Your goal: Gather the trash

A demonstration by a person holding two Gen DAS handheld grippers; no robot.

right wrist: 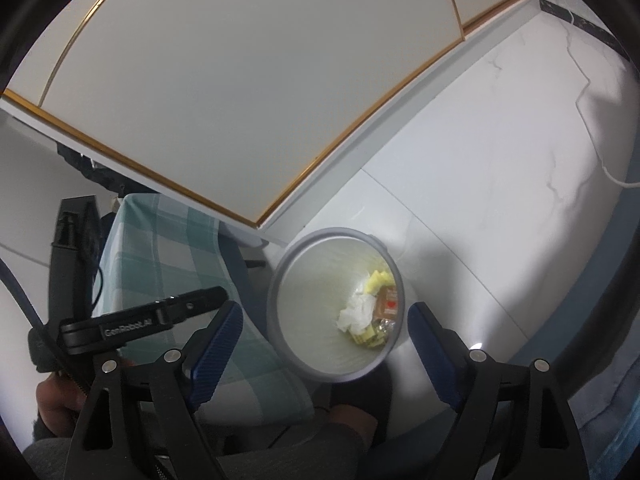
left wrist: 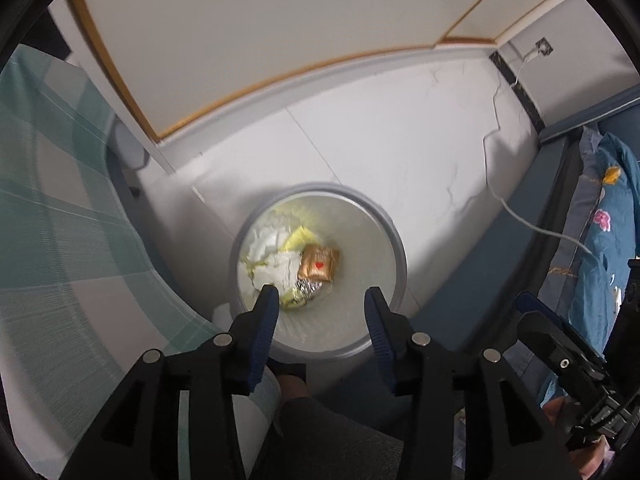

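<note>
Evidently both claws hang above the bin (left wrist: 394,240), a round grey pail standing on the white tiled floor (left wrist: 400,128) between the checked tablecloth (left wrist: 60,200) on the left and the blue bedding (left wrist: 612,216) on the right. The left claw (left wrist: 322,300) is spread wide with nothing between its blue pads, and it sits almost straight over the bin mouth, which reads as a drop position. The right claw (right wrist: 324,320) is likewise spread and empty, held a little nearer and to the side, seemingly kept out of the way.

Down in the bin lie the collected scraps: crumpled white tissue (left wrist: 276,266), yellow paper (left wrist: 298,238), a gold wrapper with a red heart (left wrist: 320,266), and a bit of silver foil (left wrist: 308,292) at the near side. They rest loosely heaped toward the left of the bin's floor.

Judging by the empty claws, the next piece of trash lies outside these views.
</note>
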